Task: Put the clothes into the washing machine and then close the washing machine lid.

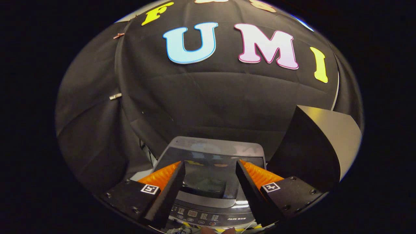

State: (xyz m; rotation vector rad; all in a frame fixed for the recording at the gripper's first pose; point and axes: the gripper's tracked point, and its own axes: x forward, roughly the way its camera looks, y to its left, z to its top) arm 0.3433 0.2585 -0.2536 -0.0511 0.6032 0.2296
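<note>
The grey top-loading washing machine (213, 145) stands below me, against the black cloth wall. Its dark glass lid (208, 182) lies flat and shut, with reflections on it. The control panel (208, 216) with buttons and a small display runs along the machine's near edge, between the bases of my fingers. My gripper (210, 162) hovers over the lid, open, its fingers spread wide with nothing between them. Both fingertips point toward the lid's far half.
A tall dark panel with a pale grey face (325, 143) stands just right of the machine, close to my right finger. Black cloth walls close in behind and to the left, with a small metal clip (115, 96) on the left fold.
</note>
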